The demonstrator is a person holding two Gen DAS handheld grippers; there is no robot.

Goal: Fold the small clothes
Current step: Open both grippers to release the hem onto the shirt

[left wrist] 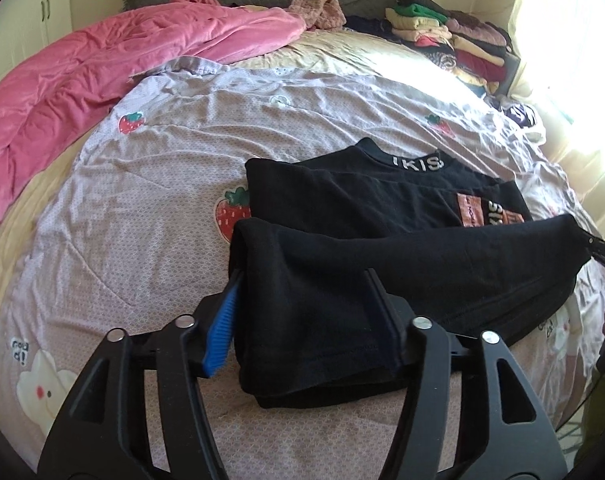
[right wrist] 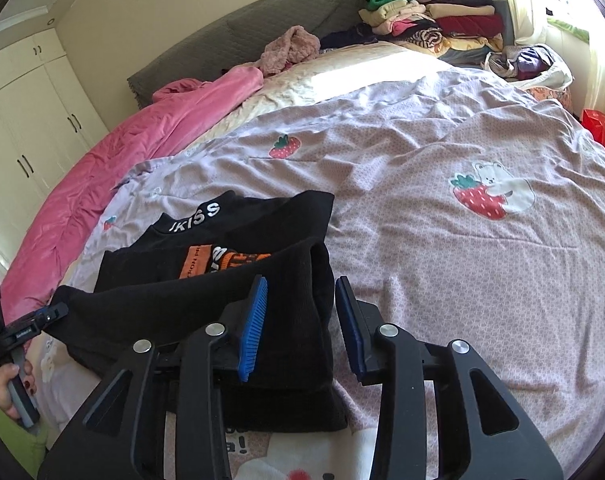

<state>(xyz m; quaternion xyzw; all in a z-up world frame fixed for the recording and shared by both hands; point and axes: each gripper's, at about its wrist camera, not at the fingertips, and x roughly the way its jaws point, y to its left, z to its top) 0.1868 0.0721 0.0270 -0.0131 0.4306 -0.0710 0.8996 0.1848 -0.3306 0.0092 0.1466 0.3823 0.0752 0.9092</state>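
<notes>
Black top [left wrist: 382,264] half-folded on lilac quilt [left wrist: 142,208]. L gripper [left wrist: 302,300] spread, pads off cloth (hem between). R gripper [right wrist: 302,320] spread too, cloth edge between.

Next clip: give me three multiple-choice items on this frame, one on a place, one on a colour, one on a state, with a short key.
1. Where is the stack of folded clothes?
A. at the bed's far corner by the window
B. on the floor
C. on the pink blanket

2. What colour is the garment being folded?
A. white
B. black
C. green

3. How does the right gripper stand?
A. shut on the blanket
B. out of view
C. open, the garment's edge between its pads

Key: 1 A, the pile sits beside the bright curtain. 2 B, black with white collar lettering. 3 C, a gap shows at the right pad.
</notes>
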